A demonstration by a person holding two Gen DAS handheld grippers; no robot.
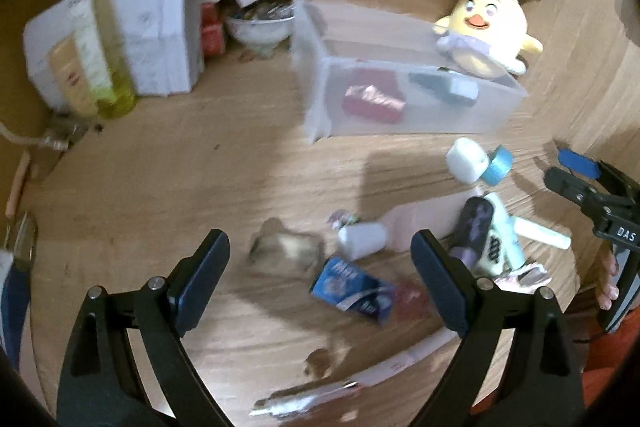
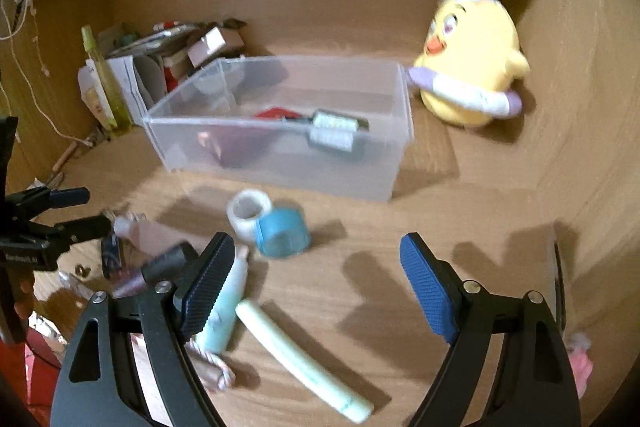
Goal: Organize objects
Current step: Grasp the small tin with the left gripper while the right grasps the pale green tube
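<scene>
A clear plastic bin [image 1: 320, 67] [image 2: 400, 131] stands on the wooden desk, holding a red item [image 1: 372, 99] and a dark tool with a white label [image 2: 334, 129]. Loose items lie in front of it: a white tape roll [image 2: 248, 213], a blue tape roll [image 2: 282, 233], a pale green tube [image 2: 300, 351], a blue packet [image 1: 352, 287], a white cap [image 1: 362, 239]. My left gripper [image 1: 320, 267] is open above the blue packet and a crumpled wad [image 1: 286, 247]. My right gripper [image 2: 316, 275] is open above bare desk, right of the tubes.
A yellow plush chick with bunny ears [image 2: 468, 67] sits right of the bin. At the back left stand a green bottle [image 1: 96, 39], white boxes [image 1: 160, 31] and a bowl [image 1: 260, 27]. Wooden walls close the back and right. A pen [image 1: 304, 399] lies near the front edge.
</scene>
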